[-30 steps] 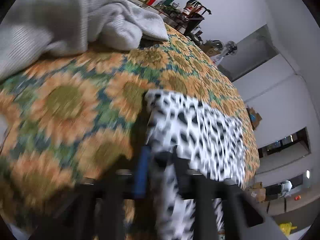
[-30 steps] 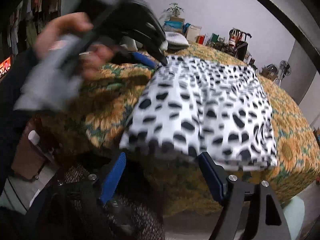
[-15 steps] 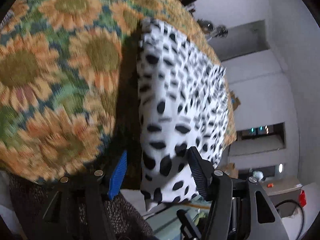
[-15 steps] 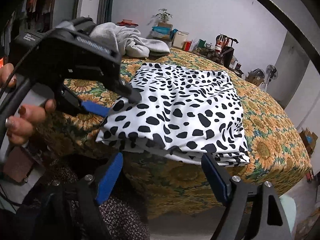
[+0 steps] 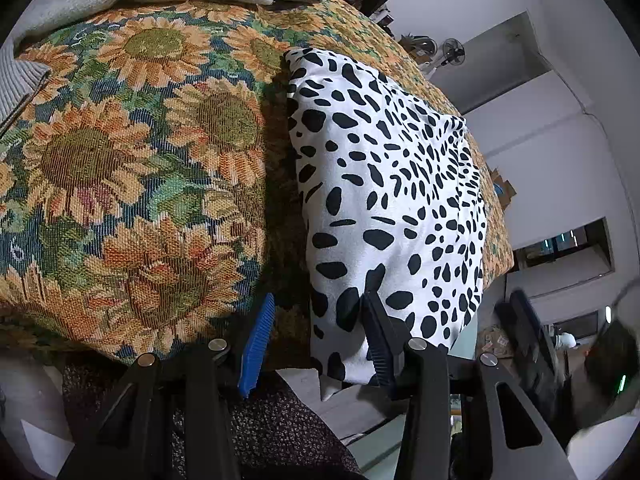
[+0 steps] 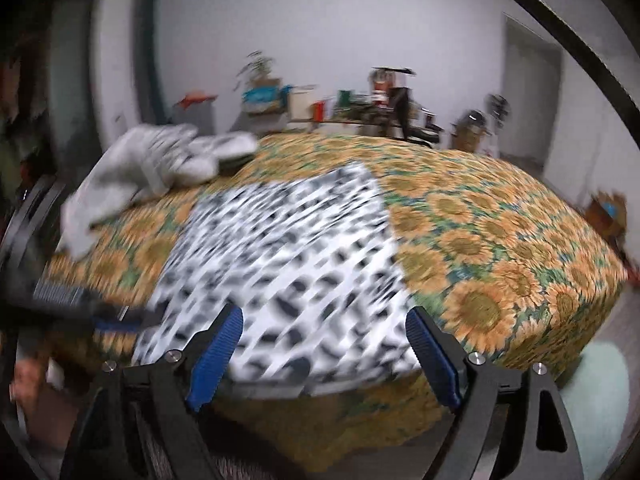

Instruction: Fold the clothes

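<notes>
Your left gripper sits at the near edge of the surface, jaws part-way apart and just closing in. The near left corner of the black-and-white spotted garment lies between them: the right jaw rests on top of the cloth, the left blue pad stands clear of it over the sunflower-print cover. No firm pinch is visible; the cloth hangs loose off the edge below the jaws.

Your right gripper has its jaws wide and just opening further, nothing clamped between the 2 blue pads. They frame the near edge of the spotted garment, which lies folded into a rough rectangle, running from the near edge toward the far side of the surface. This view is motion-blurred, so you cannot tell whether the pads touch the cloth.

A pale grey knit garment is heaped at the far left of the sunflower-print cover, well apart from the spotted one. The left gripper appears at the left of the right wrist view, just beside the garment's near left corner.
</notes>
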